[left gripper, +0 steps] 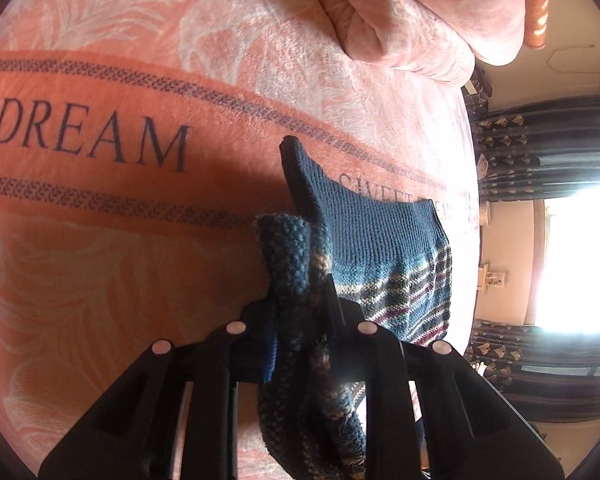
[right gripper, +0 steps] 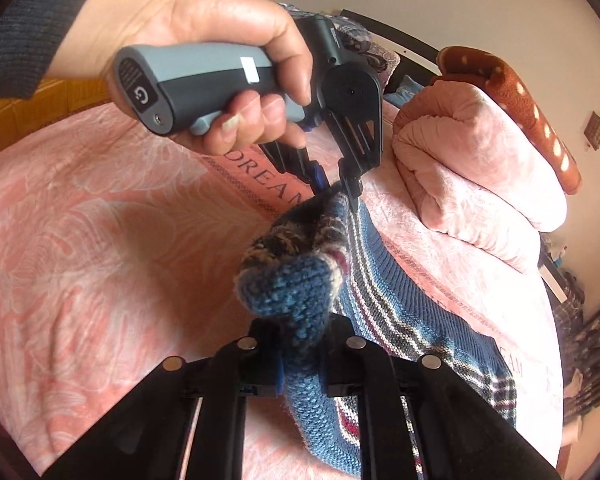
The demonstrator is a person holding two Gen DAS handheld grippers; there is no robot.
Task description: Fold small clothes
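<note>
A small blue knitted garment (left gripper: 384, 248) with white, dark and maroon stripes hangs over the pink bedspread (left gripper: 100, 264). My left gripper (left gripper: 300, 312) is shut on a bunched edge of it, and the cloth drapes away to the right. In the right wrist view the same knitted garment (right gripper: 384, 300) stretches between both grippers. My right gripper (right gripper: 300, 340) is shut on a blue rolled corner. The left gripper (right gripper: 336, 188) shows there too, held by a hand (right gripper: 228, 40), pinching the far corner above the bed.
The pink bedspread (right gripper: 80, 248) bears the words "SWEET DREAM". A rolled pink quilt (right gripper: 472, 168) with a brown dotted blanket (right gripper: 516, 96) on top lies at the head of the bed. Dark patterned curtains (left gripper: 540, 148) and a bright window (left gripper: 580, 256) stand beyond the bed's edge.
</note>
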